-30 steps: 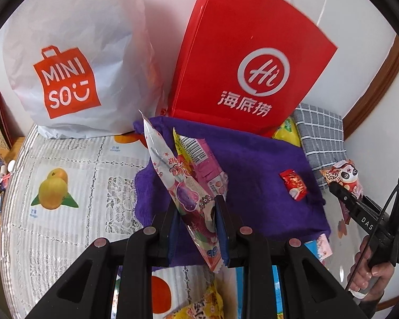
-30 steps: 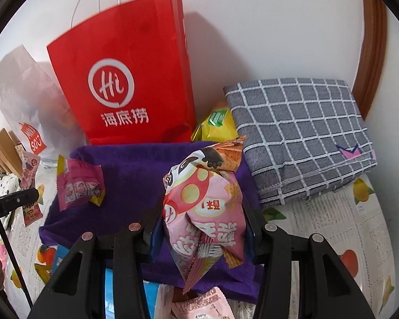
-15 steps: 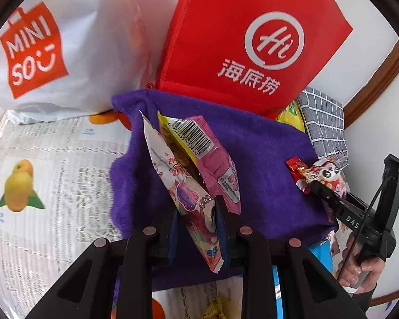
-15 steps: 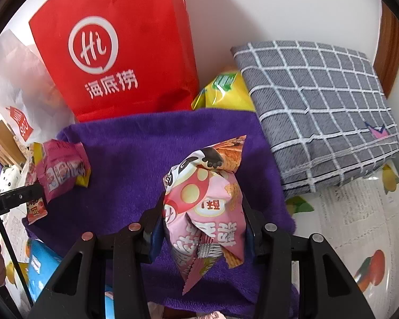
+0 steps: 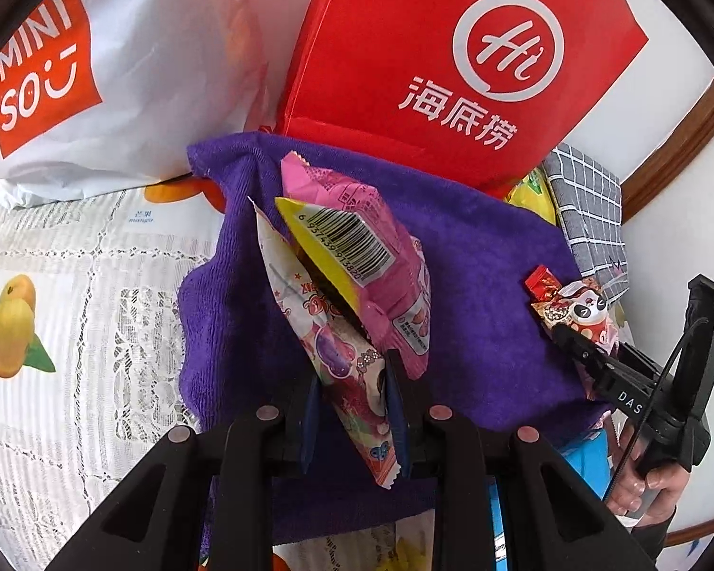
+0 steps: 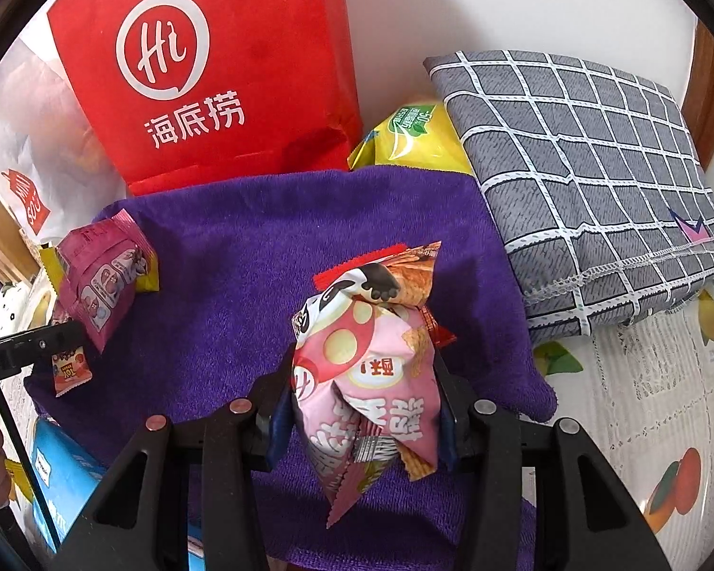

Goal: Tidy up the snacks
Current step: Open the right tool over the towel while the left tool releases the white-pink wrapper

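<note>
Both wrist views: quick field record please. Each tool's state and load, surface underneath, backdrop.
left tool: shut on two snack packets, pink and white
right tool: shut on panda snack bundle
surface under both: purple towel
backdrop: red paper bag, white plastic bag, grey checked cushion
wedged between bag and cushion: yellow packet

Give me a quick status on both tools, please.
Left tool shut on pink snack packets. Right tool shut on panda snack bags. Both over purple towel.
</note>
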Demonstrator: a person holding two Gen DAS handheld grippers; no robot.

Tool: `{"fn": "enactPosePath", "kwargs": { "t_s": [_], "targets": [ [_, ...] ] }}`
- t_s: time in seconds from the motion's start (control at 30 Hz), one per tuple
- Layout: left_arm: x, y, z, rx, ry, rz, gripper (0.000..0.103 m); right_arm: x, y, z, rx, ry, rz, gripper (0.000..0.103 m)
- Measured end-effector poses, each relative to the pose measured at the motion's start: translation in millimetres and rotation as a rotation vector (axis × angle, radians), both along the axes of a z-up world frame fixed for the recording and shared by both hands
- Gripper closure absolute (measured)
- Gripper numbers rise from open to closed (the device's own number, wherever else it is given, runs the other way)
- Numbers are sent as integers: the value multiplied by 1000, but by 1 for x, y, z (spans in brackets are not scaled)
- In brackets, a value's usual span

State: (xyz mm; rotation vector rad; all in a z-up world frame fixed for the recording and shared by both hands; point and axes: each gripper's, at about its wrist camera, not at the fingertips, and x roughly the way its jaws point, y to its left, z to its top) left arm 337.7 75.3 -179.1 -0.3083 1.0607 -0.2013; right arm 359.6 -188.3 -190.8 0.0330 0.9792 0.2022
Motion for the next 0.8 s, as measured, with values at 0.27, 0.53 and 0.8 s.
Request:
{"fn": "enactPosePath", "kwargs": {
  "t_s": [0.27,0.53,0.8],
  "targets": [
    [0,-3,-6,17,25,1,78,4,5,-3,-20,7,23,54],
    [-3,-3,0,32,39,6,55,-3,9,12,-34,-23,51,36],
    [-26,6,17,34,21,9,50,-26,8,41,-27,-90,45,31]
  ]
}}
